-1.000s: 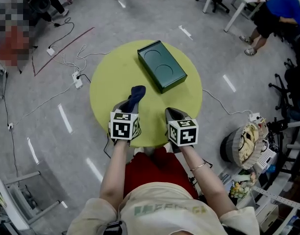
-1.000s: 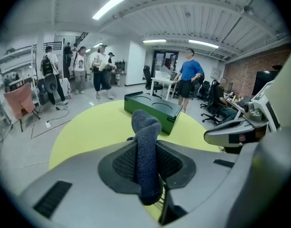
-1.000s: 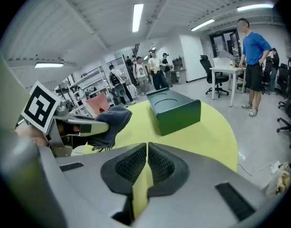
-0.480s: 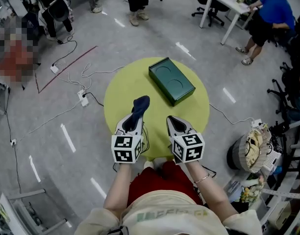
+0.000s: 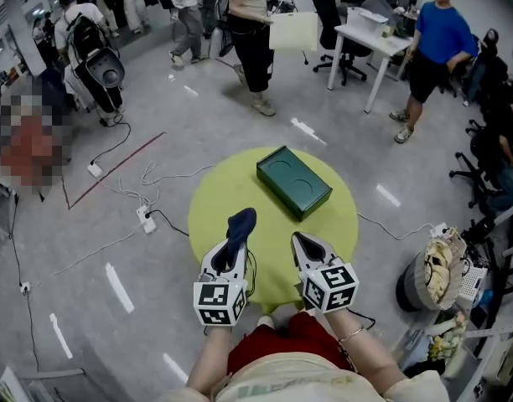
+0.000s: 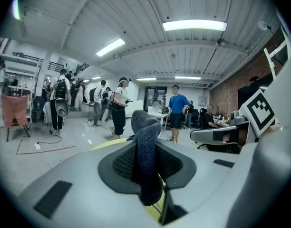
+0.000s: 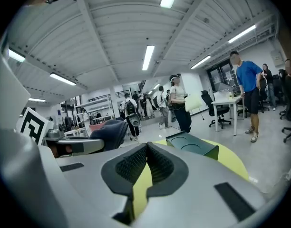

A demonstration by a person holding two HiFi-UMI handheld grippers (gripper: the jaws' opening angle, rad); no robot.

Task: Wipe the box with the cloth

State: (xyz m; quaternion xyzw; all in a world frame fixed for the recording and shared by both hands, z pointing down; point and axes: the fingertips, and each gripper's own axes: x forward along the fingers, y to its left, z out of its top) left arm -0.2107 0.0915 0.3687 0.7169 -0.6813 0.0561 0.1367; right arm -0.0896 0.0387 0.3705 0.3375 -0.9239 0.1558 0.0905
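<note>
Head view first: the green box [image 5: 294,182] sat on the far side of the round yellow worktop [image 5: 208,216], well apart from both tools. The left hand-held gripper [image 5: 233,249] hung over the near edge with the dark blue cloth [image 5: 240,223] poking out past its tips toward the box. The right hand-held gripper [image 5: 300,241] was just beside it. People and desks filled the floor behind.

The left gripper view showed what the head view couldn't – the jaws were clamped right on the cloth, which stood up between the pads in a bunched fold and dangled a bit below them. The box was hidden behind the cloth in that view.

In the right gripper view the jaws were pressed together at the tips with nothing in them, only a sliver of yellow worktop showing below. It also gave a low look at the box ahead, with two round dents in its lid, and caught the cloth off to the left.

My read: the cloth was grabbed but no wiping had begun. The next move would call for reaching the left one forward and down so the cloth lands flat on the lid – and the right might have to spread its jaws to steady the box.
</note>
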